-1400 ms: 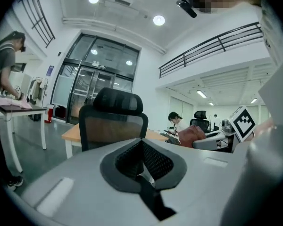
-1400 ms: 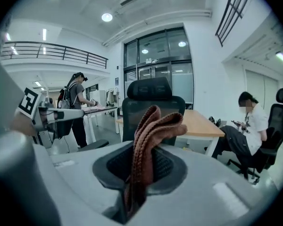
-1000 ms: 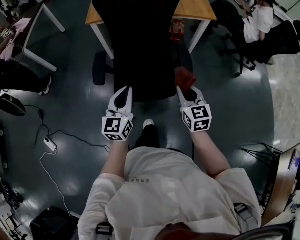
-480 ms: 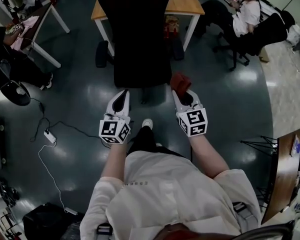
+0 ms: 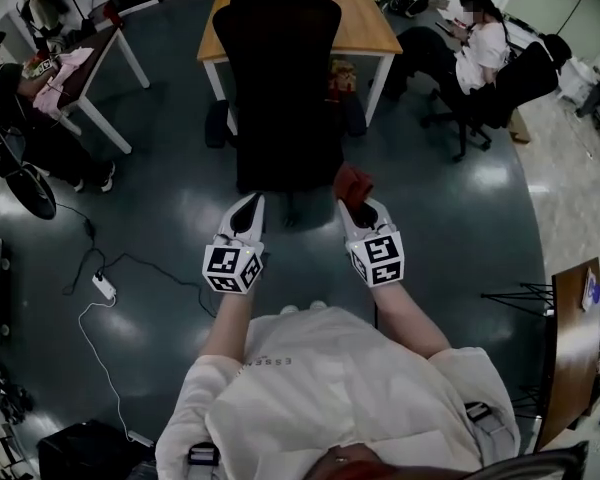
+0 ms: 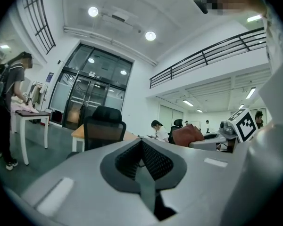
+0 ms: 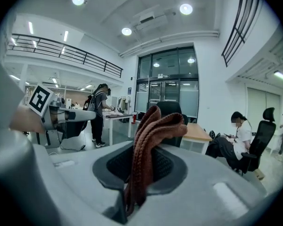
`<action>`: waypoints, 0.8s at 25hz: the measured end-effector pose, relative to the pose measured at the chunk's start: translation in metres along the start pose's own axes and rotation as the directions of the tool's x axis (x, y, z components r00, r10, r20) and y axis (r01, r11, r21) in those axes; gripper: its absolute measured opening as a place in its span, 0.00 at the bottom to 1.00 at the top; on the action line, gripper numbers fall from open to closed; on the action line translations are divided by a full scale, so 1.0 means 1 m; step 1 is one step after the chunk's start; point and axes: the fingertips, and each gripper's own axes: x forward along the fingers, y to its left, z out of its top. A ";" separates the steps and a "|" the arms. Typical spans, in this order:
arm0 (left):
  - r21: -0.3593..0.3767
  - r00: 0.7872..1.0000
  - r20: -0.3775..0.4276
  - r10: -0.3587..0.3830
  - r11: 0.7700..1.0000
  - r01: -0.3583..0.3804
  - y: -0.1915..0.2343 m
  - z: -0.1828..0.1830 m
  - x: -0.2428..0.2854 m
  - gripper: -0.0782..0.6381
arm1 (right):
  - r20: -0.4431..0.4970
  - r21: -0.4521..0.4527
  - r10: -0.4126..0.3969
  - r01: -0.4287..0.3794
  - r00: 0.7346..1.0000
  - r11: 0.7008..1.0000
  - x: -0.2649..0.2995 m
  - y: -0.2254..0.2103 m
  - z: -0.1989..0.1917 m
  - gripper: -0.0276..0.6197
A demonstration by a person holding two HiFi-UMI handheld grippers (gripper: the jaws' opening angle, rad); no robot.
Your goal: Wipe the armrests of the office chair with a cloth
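The black office chair (image 5: 280, 88) stands ahead of me with its back turned, its armrests (image 5: 216, 123) sticking out on both sides. My left gripper (image 5: 250, 201) hangs short of the chair's back, shut with nothing in it. My right gripper (image 5: 352, 205) is level with it on the right, shut on a red-brown cloth (image 5: 352, 182) that bunches past the tips. Neither gripper touches the chair. In the right gripper view the folded cloth (image 7: 148, 140) rises from the closed jaws and hides part of the chair (image 7: 173, 108). The left gripper view shows the chair (image 6: 103, 126) in the distance.
A wooden table (image 5: 365, 23) stands just beyond the chair. A person (image 5: 478, 48) sits on another chair at the right. A white desk (image 5: 85, 68) and a second person are at the left. A power strip (image 5: 102, 286) and cables lie on the floor at my left.
The chair now lies farther from both grippers, which were at its back edge a second ago. The right gripper still holds the cloth.
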 end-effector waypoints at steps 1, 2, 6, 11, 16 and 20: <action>0.002 1.000 -0.006 -0.010 1.000 0.010 -0.001 0.001 -0.003 0.13 | 0.005 -0.004 -0.004 0.004 1.000 1.000 -0.001 0.003 0.003 0.12; 0.005 1.000 -0.010 -0.019 1.000 0.019 -0.001 0.003 -0.004 0.13 | 0.011 -0.003 -0.008 0.008 1.000 1.000 -0.002 0.006 0.006 0.12; 0.024 0.999 -0.006 -0.049 0.999 0.049 -0.002 0.011 -0.010 0.13 | 0.032 0.007 -0.024 0.023 0.999 1.000 -0.004 0.014 0.015 0.12; 0.016 0.995 0.015 -0.102 0.995 0.102 -0.008 0.015 -0.015 0.13 | 0.024 0.010 -0.045 0.045 0.999 0.999 -0.001 0.020 0.014 0.12; 0.017 0.995 0.021 -0.096 0.995 0.095 -0.004 0.017 -0.015 0.13 | 0.017 0.016 -0.048 0.047 0.999 0.999 0.006 0.023 0.013 0.12; 0.020 0.997 0.025 -0.071 0.997 0.070 0.008 0.018 -0.017 0.13 | 0.015 0.003 -0.047 0.047 0.999 0.999 0.011 0.024 0.015 0.12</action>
